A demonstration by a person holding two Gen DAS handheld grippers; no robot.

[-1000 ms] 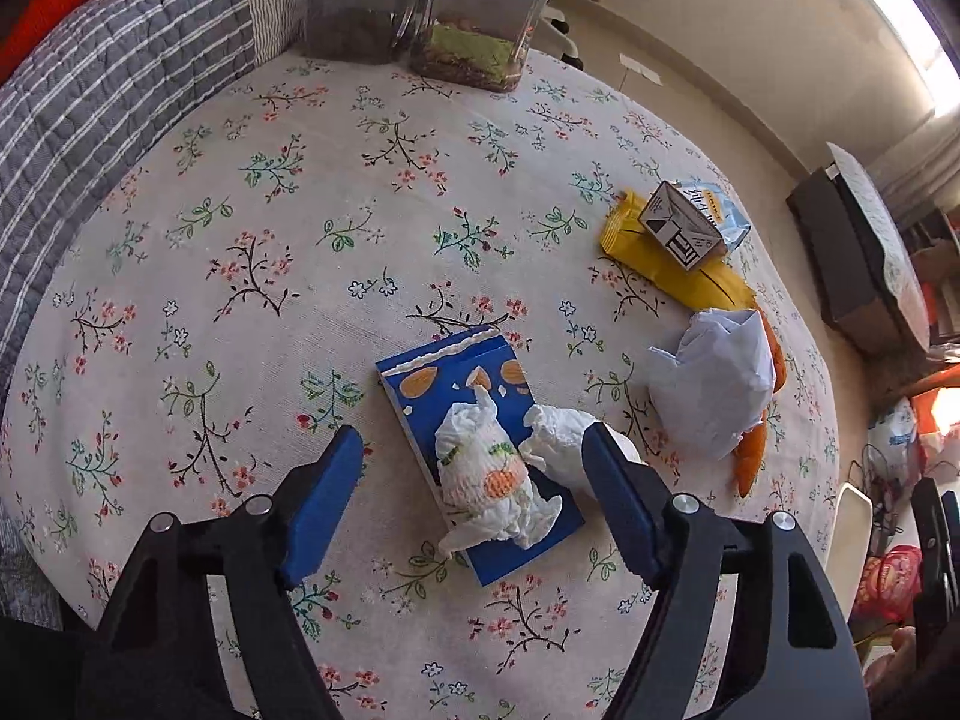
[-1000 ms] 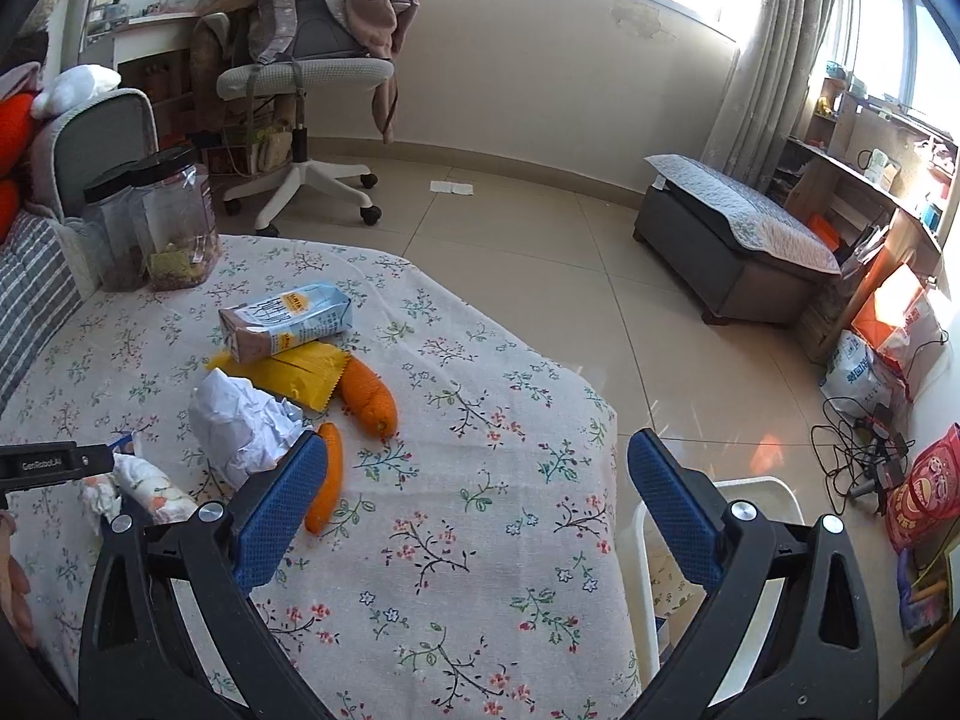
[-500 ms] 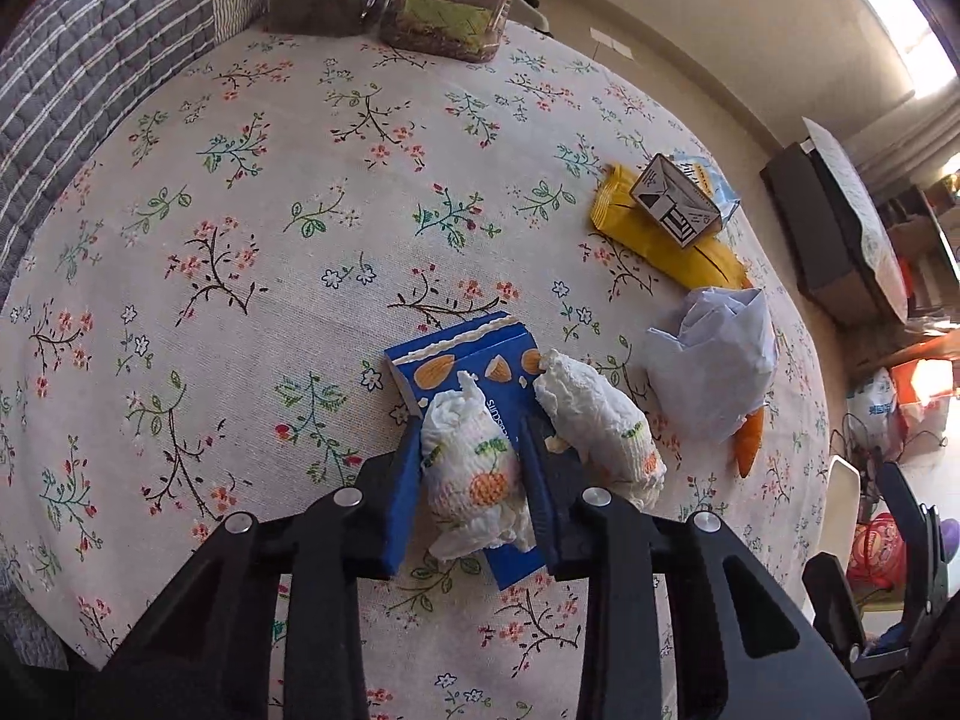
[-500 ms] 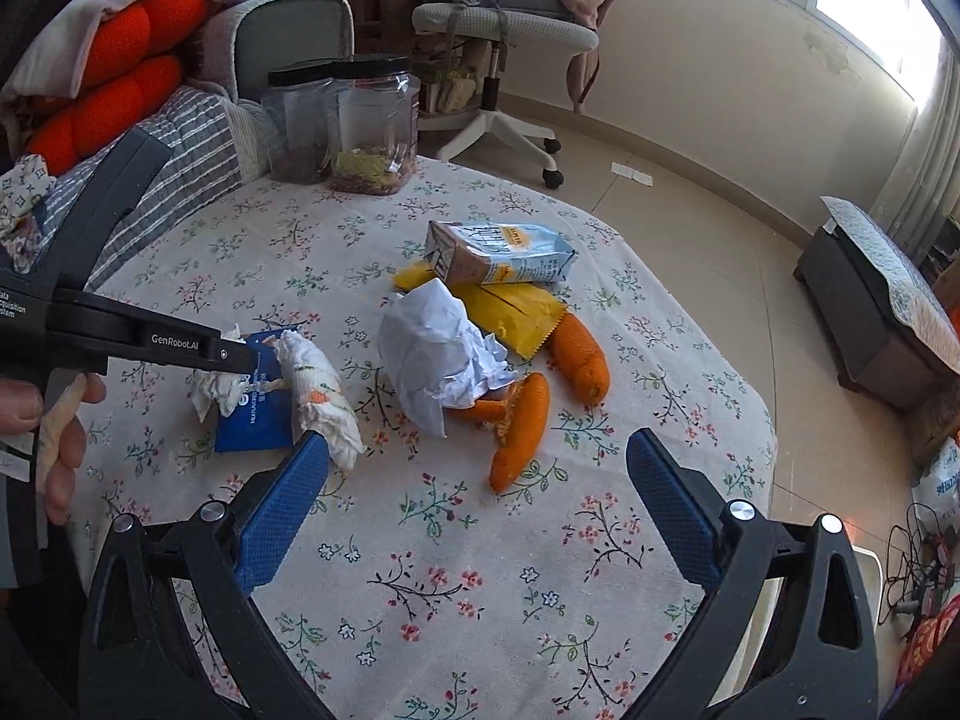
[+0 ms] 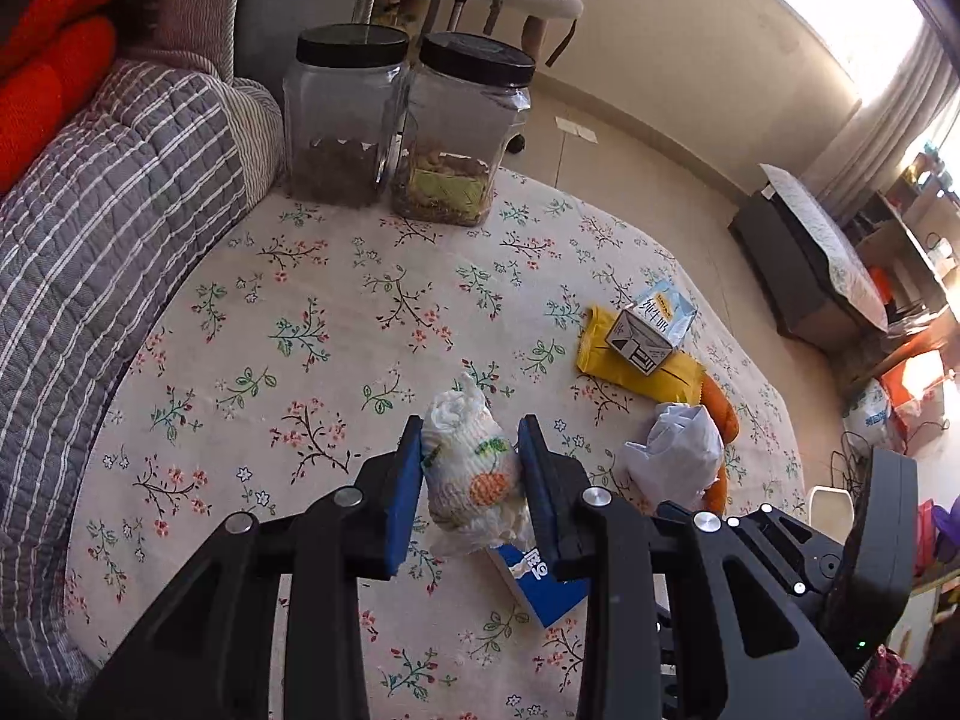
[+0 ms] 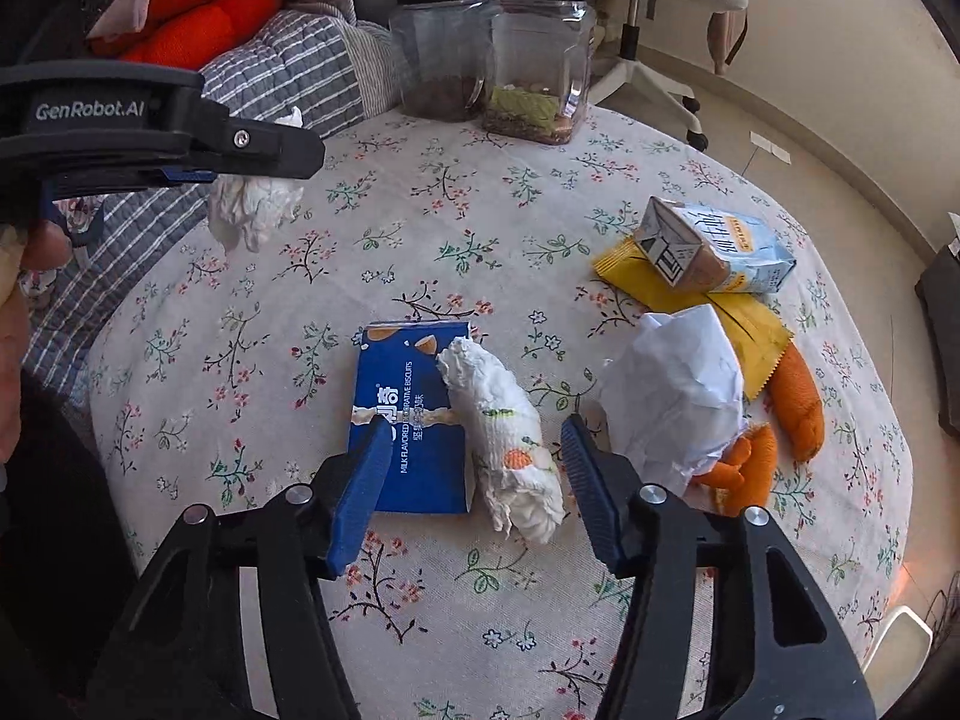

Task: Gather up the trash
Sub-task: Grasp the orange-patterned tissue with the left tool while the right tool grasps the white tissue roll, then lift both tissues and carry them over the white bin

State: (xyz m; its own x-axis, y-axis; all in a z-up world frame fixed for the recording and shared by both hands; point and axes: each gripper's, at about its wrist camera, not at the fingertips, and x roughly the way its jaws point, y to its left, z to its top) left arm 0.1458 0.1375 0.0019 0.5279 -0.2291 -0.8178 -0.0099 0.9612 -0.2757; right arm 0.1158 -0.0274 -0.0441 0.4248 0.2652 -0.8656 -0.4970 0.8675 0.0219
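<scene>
My left gripper (image 5: 471, 420) is shut on a crumpled white tissue with an orange print (image 5: 474, 474) and holds it above the floral tablecloth (image 5: 336, 324). The right wrist view shows that tissue (image 6: 252, 210) hanging under the left gripper at upper left. My right gripper (image 6: 474, 426) points down at a second crumpled tissue (image 6: 504, 438), which lies partly on a blue biscuit pack (image 6: 408, 420). Its jaws are closing. That tissue and part of the pack sit between the pads, which do not touch them.
A crumpled white paper (image 6: 672, 390), a yellow wrapper (image 6: 750, 324), a small milk carton (image 6: 714, 246) and orange plush carrots (image 6: 798, 402) lie to the right. Two black-lidded jars (image 6: 528, 60) stand at the table's far edge. A striped quilt (image 5: 108, 192) borders the left side.
The left gripper shut on the printed tissue and lifted it off the blue pack. The right gripper swung in over the table, came down to the second tissue, and its jaws narrowed.
</scene>
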